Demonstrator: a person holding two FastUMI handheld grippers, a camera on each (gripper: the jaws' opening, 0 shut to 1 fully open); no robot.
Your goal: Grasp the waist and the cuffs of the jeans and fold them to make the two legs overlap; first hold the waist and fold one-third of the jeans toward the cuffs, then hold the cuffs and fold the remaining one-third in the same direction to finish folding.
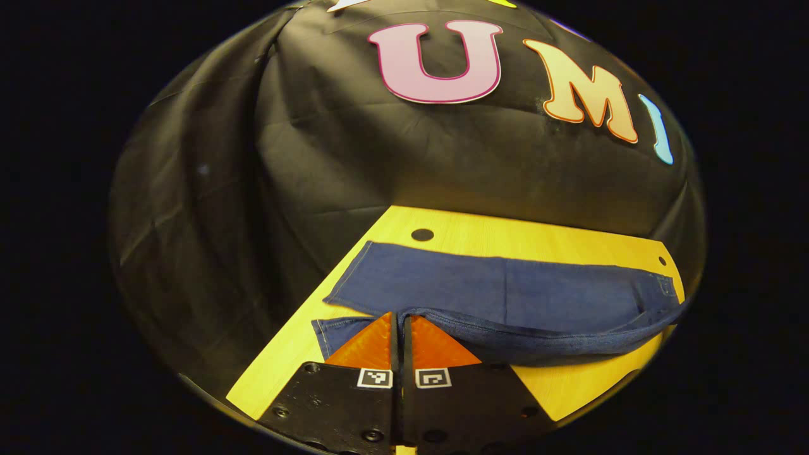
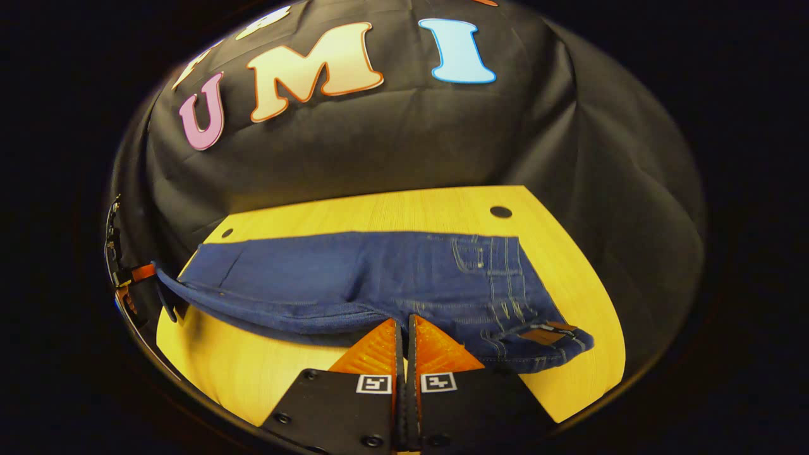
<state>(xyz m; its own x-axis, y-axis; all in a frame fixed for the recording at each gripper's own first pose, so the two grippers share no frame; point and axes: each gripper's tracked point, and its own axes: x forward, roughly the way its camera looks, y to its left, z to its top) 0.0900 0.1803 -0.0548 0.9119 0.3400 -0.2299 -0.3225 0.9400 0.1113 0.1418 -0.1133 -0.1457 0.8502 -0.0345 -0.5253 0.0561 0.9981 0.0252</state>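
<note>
Dark blue jeans (image 1: 505,291) lie lengthwise across the yellow wooden table (image 1: 569,237). In the left gripper view the cuffs (image 1: 332,328) are at the left, and my left gripper (image 1: 400,319) is shut on the near edge of a leg. That edge is raised, with shadow under it. In the right gripper view the jeans (image 2: 354,272) have the waist with its leather patch (image 2: 543,333) at the right. My right gripper (image 2: 404,322) is shut on the near edge, beside the waist. The left gripper (image 2: 142,273) shows at the far left, at the cuff end.
The table (image 2: 379,208) has small round holes near its far corners (image 2: 500,212) (image 2: 226,232). Black cloth walls close in the table behind and on both sides. Bare wood lies in front of the jeans and in a strip behind them.
</note>
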